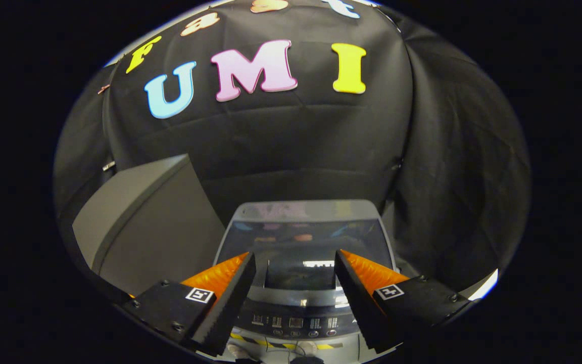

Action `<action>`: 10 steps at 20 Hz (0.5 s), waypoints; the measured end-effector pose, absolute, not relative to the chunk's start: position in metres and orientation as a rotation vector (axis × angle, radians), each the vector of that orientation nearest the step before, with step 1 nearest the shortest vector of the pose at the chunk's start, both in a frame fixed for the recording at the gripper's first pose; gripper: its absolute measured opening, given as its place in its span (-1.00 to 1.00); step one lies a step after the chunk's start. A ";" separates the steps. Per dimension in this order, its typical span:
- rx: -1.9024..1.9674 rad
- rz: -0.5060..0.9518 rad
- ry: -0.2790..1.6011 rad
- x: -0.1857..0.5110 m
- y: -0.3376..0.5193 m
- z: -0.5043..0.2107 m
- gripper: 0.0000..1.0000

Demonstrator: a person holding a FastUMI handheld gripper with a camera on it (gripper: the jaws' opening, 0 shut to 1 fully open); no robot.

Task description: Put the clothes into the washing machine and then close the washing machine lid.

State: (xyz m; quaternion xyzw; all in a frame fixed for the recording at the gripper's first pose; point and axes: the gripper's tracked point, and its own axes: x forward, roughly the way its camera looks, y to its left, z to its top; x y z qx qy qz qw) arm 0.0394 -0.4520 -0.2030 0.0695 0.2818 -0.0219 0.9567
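gripper hangs spread above a closed washing machine

the washing machine (303, 237) sits low against the black cloth wall (291, 146), seen from above and in front. its lid (303, 242) lies flat and shut, a dark glossy pane that mirrors blurred colours from the wall behind. along the machine's near edge runs a control panel (296, 321) with a row of small displays and round buttons; what they read is too small to make out. nearer than the panel, a strip of yellow and black stripes (281, 345) shows on the machine's front, partly cut off.

the gripper (295, 263) hovers over the machine's front, its two fingers spread wide apart with nothing between them. their tips frame the near part of the lid, and whether they touch it cannot be told. each finger carries a small square marker on its base.

to the left of the machine, just beside it, stands a grey box-like thing (144, 217) with a slanted top face, taller than the machine; its lower part is cut off. folds of the cloth wall hang to the right of the machine.

no clothes can be made out through the lid's dark reflective pane.
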 end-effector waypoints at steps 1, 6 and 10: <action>0.139 -0.044 0.526 0.048 -0.454 -0.187 0.99; 0.156 -0.049 0.376 0.075 -0.452 -0.124 1.00; 0.135 -0.017 0.233 0.083 -0.438 -0.063 0.99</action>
